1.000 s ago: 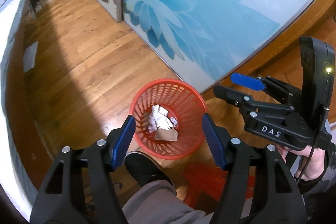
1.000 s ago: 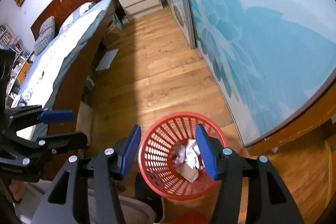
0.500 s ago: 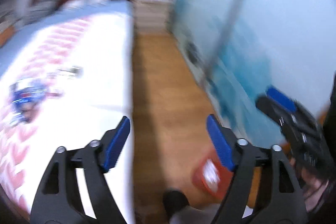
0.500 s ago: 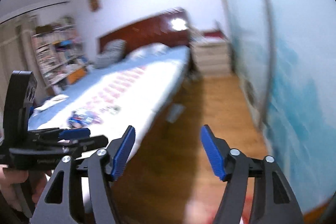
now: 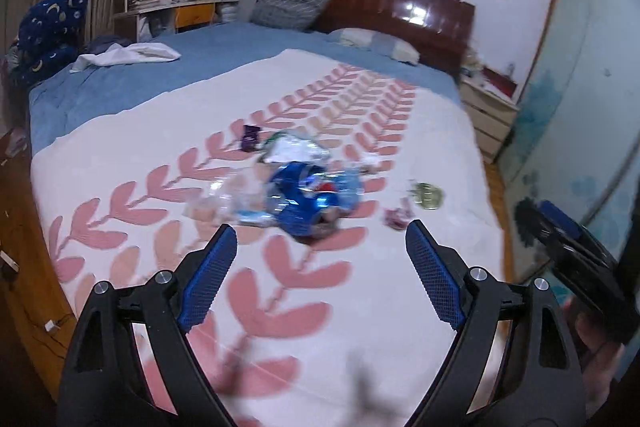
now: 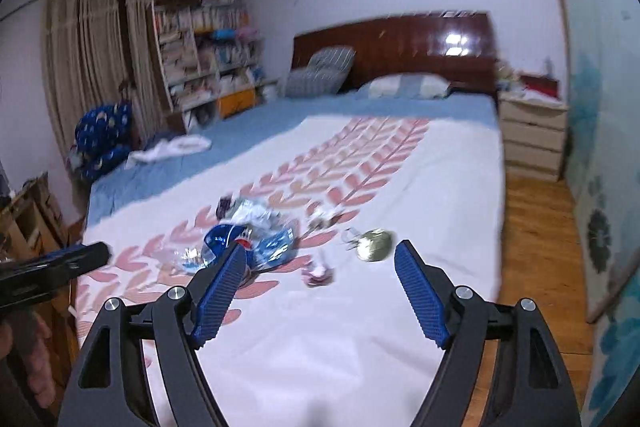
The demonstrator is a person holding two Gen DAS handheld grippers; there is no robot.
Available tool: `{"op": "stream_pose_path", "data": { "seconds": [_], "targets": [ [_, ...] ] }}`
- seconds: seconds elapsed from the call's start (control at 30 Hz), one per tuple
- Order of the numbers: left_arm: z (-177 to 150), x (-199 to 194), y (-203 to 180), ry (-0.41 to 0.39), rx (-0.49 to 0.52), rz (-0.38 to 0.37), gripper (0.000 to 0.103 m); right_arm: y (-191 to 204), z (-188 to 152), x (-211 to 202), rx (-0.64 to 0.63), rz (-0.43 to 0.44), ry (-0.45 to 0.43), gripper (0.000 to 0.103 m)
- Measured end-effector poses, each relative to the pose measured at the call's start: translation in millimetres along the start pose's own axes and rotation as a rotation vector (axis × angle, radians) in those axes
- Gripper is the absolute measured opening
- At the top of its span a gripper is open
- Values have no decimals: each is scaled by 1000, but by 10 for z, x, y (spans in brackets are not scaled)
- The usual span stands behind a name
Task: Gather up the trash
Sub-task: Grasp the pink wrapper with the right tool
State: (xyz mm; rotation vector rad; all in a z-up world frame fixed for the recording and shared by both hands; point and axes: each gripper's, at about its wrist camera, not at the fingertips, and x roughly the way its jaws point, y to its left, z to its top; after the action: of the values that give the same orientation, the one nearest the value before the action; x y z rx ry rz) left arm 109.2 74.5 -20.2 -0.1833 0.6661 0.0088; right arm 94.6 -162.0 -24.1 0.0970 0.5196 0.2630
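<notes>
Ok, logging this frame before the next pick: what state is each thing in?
left gripper: open, empty
right gripper: open, empty
blue wrapper: crumpled, lying on bed
gold wrapper: crumpled, lying apart
bedspread: spread flat
dresser: drawers closed

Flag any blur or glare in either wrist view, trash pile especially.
Left wrist view: the blue wrapper and nearby trash smear with motion blur, the left gripper stays sharp, and glare spots the headboard. Right wrist view: same smear on the gold wrapper, a sharp right gripper, fisheye bending the walls.
</notes>
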Motion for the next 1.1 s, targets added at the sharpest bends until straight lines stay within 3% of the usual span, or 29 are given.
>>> {"op": "stream_pose_path", "data": {
  "seconds": [0.17,0.47,0.53,0.57,0.6,0.7,0.9,1.0,1.1],
  "targets": [
    [23,260,256,38,-18,17,86,109,-35,1000,-10,-14,127,76],
    [-35,626,330,117,-27,31,86,41,-255,2121,20,0,288,76],
    [-27,701,291,130,-33,5,86,27,-297,2280,30,3,341,63],
    [-29,719,272,131,-35,-2,86,13,-325,2353,38,4,363,47],
    [-22,761,242,137,-35,-18,86,-9,-353,2387,51,10,377,33],
    [-26,906,123,150,9,-33,86,-69,-371,2360,86,27,382,21],
    [-95,1188,-189,174,220,-7,86,-220,-355,2059,179,94,362,20],
    [-35,1274,-190,152,231,-24,86,-298,-369,1887,229,125,357,20],
    [53,1337,-170,113,236,18,86,-359,-375,1792,256,140,355,20]
  ]
}}
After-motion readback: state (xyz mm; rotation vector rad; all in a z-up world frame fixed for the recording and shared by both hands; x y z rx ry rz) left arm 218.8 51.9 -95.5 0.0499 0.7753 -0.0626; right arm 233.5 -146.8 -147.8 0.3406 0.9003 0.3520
